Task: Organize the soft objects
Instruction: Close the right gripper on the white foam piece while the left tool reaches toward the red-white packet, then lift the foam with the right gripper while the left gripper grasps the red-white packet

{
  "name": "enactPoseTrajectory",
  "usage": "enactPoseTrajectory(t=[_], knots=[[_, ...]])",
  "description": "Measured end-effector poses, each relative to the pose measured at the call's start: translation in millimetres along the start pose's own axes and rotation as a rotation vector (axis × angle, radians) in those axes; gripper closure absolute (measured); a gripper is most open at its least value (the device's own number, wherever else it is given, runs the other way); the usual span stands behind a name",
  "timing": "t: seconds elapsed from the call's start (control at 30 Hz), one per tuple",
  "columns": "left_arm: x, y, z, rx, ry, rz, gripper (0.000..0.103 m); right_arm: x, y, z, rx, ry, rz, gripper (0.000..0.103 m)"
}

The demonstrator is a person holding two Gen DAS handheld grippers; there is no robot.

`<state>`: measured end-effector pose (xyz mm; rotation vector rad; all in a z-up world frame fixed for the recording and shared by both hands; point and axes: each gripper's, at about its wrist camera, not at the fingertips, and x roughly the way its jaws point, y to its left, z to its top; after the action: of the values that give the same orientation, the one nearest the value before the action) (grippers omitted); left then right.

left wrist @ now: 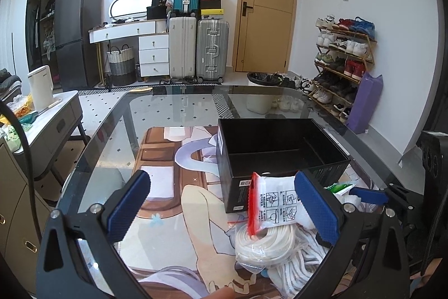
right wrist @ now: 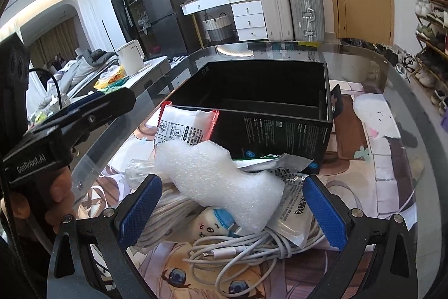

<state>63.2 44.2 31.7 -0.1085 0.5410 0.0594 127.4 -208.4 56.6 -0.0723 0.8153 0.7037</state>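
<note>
My left gripper (left wrist: pixel 224 209) and right gripper (right wrist: pixel 231 210) are both wide open. The white foam piece (right wrist: pixel 218 175) tops the pile beside the black box (right wrist: pixel 252 91). I should squeeze it gently.

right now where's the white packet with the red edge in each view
Left wrist: the packet sits low and right of centre, against the right finger pad, just in front of the black box.
Right wrist: the packet sits left of centre, leaning on the near left corner of the box, behind the white foam.
Shared landmark: the black box.
</note>
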Motion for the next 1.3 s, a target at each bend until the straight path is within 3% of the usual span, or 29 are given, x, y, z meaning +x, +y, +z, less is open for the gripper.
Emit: enactPoseTrajectory(t=[0.07, 0.17, 0.27, 0.6, 0.8, 0.97, 1.3], knots=[[1, -1, 0, 0.003, 0.002, -0.001, 0.000, -2, -1, -1, -0.001, -0.005, -0.003, 0.001], [2, -2, -1, 0.008, 0.006, -0.001, 0.000, -3, -2, -1, 0.001, 0.002, -0.001, 0.012], [1, -2, -1, 0.009, 0.007, -0.001, 0.000, -2, -3, -1, 0.005, 0.006, 0.014, 0.015], [2, -3, -2, 0.012, 0.010, 0.000, 0.000, -10, -1, -1, -0.024, 0.010, 0.061, 0.052], [2, -2, -2, 0.010, 0.008, 0.000, 0.000, -22, 1, 1, -0.045, -0.008, 0.117, 0.067], [2, 0, -3, 0.009, 0.008, 0.003, 0.000, -43, 4, 5, -0.062, -0.093, 0.116, 0.073], [8, -5, -8, 0.023, 0.035, -0.010, 0.000, -79, -6, 15, -0.034, -0.211, 0.054, 0.073]])
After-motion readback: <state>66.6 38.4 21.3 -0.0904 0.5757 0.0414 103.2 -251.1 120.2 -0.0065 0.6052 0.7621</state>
